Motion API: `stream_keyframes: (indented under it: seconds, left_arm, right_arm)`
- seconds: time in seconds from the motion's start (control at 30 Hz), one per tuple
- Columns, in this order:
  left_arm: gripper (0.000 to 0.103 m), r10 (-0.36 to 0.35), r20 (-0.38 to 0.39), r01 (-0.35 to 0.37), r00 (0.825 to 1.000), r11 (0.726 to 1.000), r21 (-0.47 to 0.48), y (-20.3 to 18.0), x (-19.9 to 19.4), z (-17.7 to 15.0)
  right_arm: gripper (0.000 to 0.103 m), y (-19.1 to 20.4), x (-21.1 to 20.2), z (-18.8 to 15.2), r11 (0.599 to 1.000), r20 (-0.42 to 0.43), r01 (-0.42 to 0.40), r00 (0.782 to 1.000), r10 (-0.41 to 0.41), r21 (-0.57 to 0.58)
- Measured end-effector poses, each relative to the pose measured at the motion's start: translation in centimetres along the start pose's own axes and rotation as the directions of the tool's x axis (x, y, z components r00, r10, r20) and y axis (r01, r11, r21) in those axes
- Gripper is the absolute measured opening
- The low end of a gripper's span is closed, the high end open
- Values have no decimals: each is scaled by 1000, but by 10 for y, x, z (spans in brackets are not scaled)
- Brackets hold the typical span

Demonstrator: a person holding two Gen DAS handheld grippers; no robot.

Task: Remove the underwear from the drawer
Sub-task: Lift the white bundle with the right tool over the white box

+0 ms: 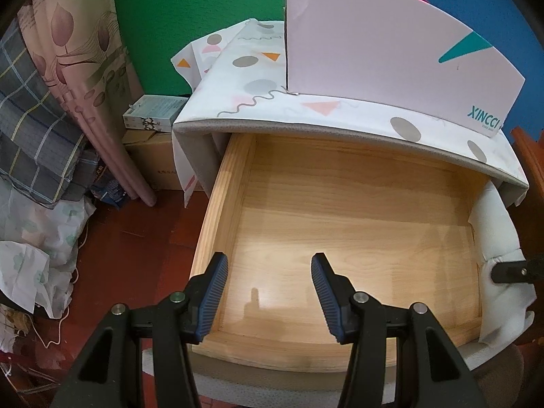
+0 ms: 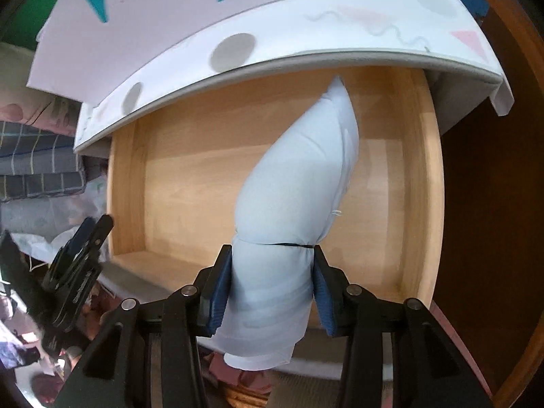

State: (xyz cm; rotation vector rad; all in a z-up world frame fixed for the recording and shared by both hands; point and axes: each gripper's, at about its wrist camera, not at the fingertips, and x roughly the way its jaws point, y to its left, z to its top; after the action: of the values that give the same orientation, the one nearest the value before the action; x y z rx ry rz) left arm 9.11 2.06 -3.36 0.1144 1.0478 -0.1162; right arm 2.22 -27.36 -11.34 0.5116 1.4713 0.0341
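Hanging between the blue ribbed pads of the right gripper, a pale blue bundle of soft underwear sits at the centre of the right wrist view, clenched just below a thin dark band around it (its pointed end rises toward the top of the frame). Behind it lies the open light wooden drawer, its floor bare. The left gripper, at the lower middle of the left wrist view, is released, its jaws apart over the drawer's front edge with nothing between them. At the right edge of that view the bundle appears as a whitish fold, probably above the drawer's side wall. A white cardboard box with teal lettering stands on the patterned cloth-covered tabletop above the drawer.
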Motion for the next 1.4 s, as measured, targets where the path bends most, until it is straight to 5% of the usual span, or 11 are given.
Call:
stream_keyframes:
  seconds: [0.2,0.43,0.77,1.2,1.4]
  left_arm:
    - [52,-7,2,7,1000,1000,-7,1,0,0]
    - [52,-5,7,5,1000,1000,-21,4,-1,0]
    - [52,-7,5,7,1000,1000,-27,5,-2,0]
    - [52,-17,-1,17,1000,999,-34,7,-1,0]
    - [52,-19,0,19,1000,999,-36,7,-1,0]
  right_arm:
    - [40,21,-8,-9,998,16,44,999,-43,-50]
    - [39,53,-32,-23,981,152,123,983,-99,-153]
    - [38,87,-63,-35,968,258,139,963,-83,-208]
    - [38,124,-128,-4,951,437,217,893,-103,-219]
    - [38,137,-160,22,935,516,288,844,-145,-208]
